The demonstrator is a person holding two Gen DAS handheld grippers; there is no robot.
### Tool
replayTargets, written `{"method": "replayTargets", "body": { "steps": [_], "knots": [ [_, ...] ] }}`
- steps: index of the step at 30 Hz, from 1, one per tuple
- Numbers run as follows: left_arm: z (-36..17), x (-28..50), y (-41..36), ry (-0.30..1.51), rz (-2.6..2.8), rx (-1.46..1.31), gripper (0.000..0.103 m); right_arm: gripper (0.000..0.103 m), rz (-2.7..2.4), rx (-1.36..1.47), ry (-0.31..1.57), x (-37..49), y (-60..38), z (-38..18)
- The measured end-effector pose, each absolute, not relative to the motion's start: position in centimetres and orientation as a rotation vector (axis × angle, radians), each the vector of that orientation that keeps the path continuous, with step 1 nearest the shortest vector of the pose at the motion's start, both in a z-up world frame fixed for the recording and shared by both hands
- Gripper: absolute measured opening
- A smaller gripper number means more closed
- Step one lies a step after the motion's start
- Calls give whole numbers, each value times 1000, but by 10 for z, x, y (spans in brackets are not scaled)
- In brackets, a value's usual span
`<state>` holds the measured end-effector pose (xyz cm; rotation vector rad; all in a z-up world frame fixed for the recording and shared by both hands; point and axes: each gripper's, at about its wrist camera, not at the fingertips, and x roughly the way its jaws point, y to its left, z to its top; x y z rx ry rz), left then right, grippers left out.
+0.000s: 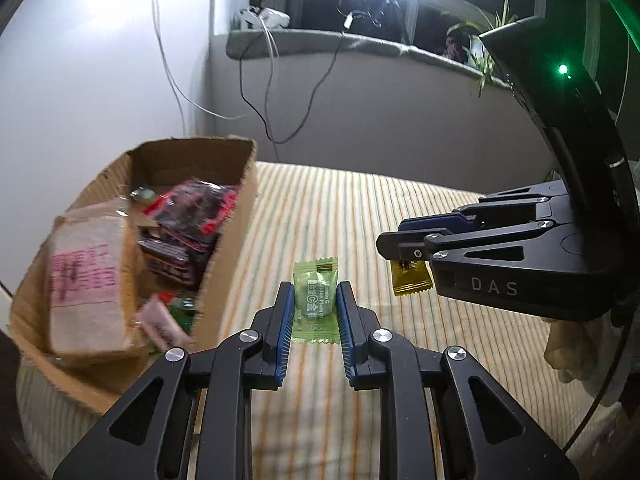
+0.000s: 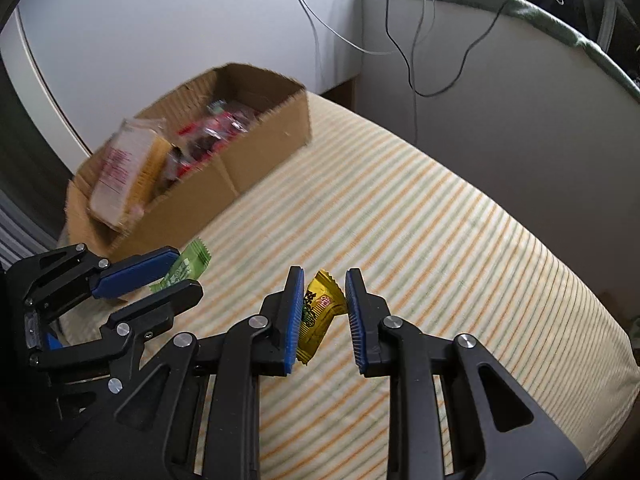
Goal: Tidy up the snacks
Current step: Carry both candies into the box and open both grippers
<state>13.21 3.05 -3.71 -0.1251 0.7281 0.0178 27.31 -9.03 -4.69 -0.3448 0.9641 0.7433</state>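
Two loose candies here: one crinkly green foil-wrapped candy (image 1: pixel 315 300) pinched between the blue ribbed pads of the left claw (image 1: pixel 313 310), and one shiny yellow foil-wrapped candy (image 2: pixel 320 312) sitting in the right claw (image 2: pixel 323 314), whose jaws are narrowed around it, though I can't tell if both pads actually touch. Both hang just above the striped orange-and-green bedsheet (image 2: pixel 460 248). One open brown cardboard box (image 1: pixel 224 248) sits off to the left on the bed, stuffed with one big tan paper-look packet (image 1: pixel 86 280) and a pile of red-and-dark plastic packs (image 1: pixel 188 224).
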Motion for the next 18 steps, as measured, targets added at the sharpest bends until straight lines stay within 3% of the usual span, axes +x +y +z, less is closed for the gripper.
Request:
{"method": "replayTargets", "body": {
  "steps": [18],
  "knots": [
    [-1,86,96,616,102,-169,20,22,804,-330,882,250,-16,-6]
  ]
}}
